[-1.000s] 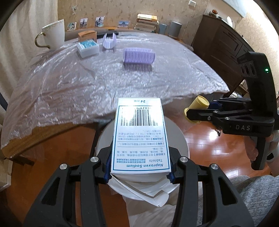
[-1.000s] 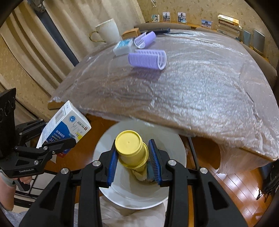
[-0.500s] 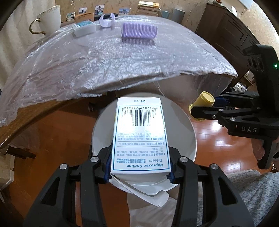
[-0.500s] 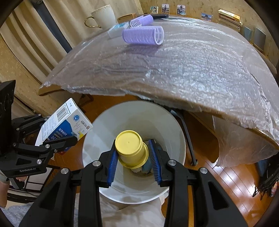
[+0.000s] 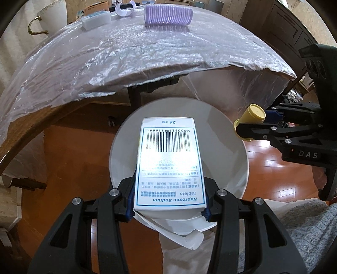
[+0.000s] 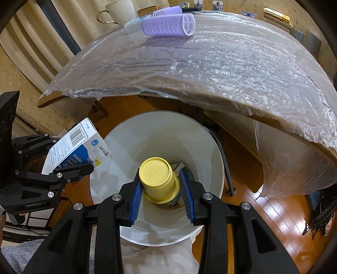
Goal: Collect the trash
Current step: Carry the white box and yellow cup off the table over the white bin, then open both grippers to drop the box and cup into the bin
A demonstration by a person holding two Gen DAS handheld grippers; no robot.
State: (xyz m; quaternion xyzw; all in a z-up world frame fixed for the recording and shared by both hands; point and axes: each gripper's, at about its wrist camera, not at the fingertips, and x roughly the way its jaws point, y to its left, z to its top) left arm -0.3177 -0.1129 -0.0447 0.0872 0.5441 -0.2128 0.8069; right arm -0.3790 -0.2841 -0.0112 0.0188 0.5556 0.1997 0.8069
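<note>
My left gripper (image 5: 168, 198) is shut on a white Naproxen Sodium tablet box (image 5: 168, 160) and holds it over the white trash bin (image 5: 236, 147) on the floor. My right gripper (image 6: 161, 189) is shut on a yellow cup (image 6: 158, 179), held bottom-up above the bin's opening (image 6: 210, 151). Some trash lies at the bin's bottom. Each gripper shows in the other's view: the right gripper with the cup (image 5: 252, 114) at right, the left gripper with the box (image 6: 78, 147) at left.
A table covered in crinkled plastic film (image 5: 126, 54) overhangs the bin. On it lie a purple hair roller (image 5: 168, 14), a small white box (image 5: 95, 20) and a white mug (image 5: 51, 14). A dark cabinet (image 5: 294, 29) stands at right. The floor is wood.
Both grippers have dropped lower and closer over the bin, below the table edge. The box and the cup stay gripped.
</note>
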